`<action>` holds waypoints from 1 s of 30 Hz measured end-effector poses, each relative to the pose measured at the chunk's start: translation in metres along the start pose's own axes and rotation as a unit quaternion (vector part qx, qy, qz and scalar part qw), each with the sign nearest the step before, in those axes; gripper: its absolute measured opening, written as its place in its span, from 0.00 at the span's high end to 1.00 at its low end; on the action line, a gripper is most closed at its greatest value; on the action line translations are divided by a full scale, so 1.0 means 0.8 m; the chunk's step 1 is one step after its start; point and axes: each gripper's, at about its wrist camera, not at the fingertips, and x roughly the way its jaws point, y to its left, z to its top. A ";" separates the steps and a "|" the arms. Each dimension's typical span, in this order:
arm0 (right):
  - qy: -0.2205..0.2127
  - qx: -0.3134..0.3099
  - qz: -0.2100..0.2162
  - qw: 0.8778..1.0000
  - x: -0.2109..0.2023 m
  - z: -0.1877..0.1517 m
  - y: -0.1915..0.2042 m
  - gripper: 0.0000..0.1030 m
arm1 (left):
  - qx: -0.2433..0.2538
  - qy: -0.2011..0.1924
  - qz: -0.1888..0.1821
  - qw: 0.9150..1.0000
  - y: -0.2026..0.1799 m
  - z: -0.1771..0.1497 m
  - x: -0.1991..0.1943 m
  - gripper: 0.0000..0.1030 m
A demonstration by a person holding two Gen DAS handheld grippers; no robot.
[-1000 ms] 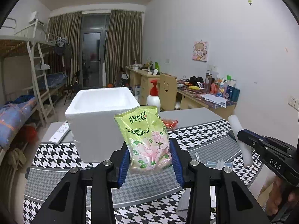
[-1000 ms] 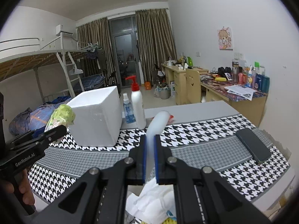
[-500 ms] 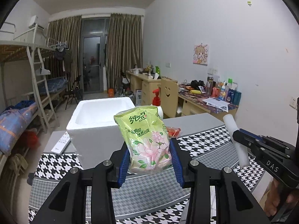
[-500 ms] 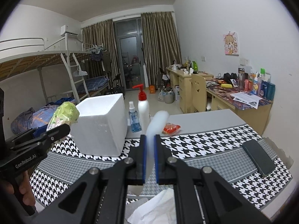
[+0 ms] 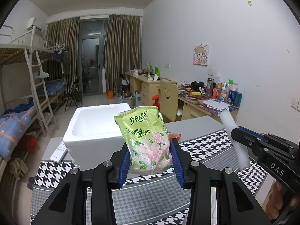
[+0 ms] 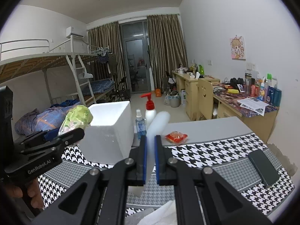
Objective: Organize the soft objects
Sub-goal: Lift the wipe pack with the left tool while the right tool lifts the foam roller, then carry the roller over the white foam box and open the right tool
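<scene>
My left gripper (image 5: 150, 161) is shut on a green tissue pack with pink flowers (image 5: 145, 138), held upright above the table in front of the white foam box (image 5: 95, 131). The pack also shows in the right wrist view (image 6: 76, 120), at the box's left. My right gripper (image 6: 150, 159) is shut on a white foam tube (image 6: 156, 125), held upright in the air; the tube also shows in the left wrist view (image 5: 234, 140). The foam box (image 6: 110, 131) stands open and looks empty.
A red-capped pump bottle (image 6: 150, 108) and a small blue spray bottle (image 6: 140, 123) stand right of the box. A red packet (image 6: 176, 136), a black phone (image 6: 263, 167) and a remote (image 5: 59, 151) lie on the houndstooth table (image 6: 215, 153). White tissue (image 6: 163, 215) lies below my right gripper.
Both grippers have risen with their loads. The foam box now sits lower in both views and I see down into it.
</scene>
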 end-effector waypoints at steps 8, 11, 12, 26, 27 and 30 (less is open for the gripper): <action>-0.008 -0.011 0.013 1.000 0.006 0.018 0.010 0.91 | 0.002 -0.012 0.005 1.000 0.003 0.014 0.005 0.59; -0.009 -0.014 0.023 1.000 0.010 0.025 0.016 0.91 | 0.000 -0.013 0.006 1.000 0.005 0.018 0.008 0.59; -0.010 -0.017 0.022 1.000 0.011 0.026 0.017 0.91 | -0.001 -0.014 0.008 1.000 0.006 0.019 0.009 0.59; -0.020 -0.036 0.031 0.999 0.031 0.049 0.033 0.91 | -0.010 -0.021 0.039 0.999 0.029 0.034 0.015 0.59; -0.019 -0.036 0.032 0.999 0.033 0.049 0.033 0.91 | -0.009 -0.022 0.042 0.999 0.030 0.035 0.016 0.59; -0.010 -0.035 0.037 0.999 0.042 0.052 0.031 0.91 | -0.009 -0.020 0.050 0.999 0.034 0.039 0.019 0.59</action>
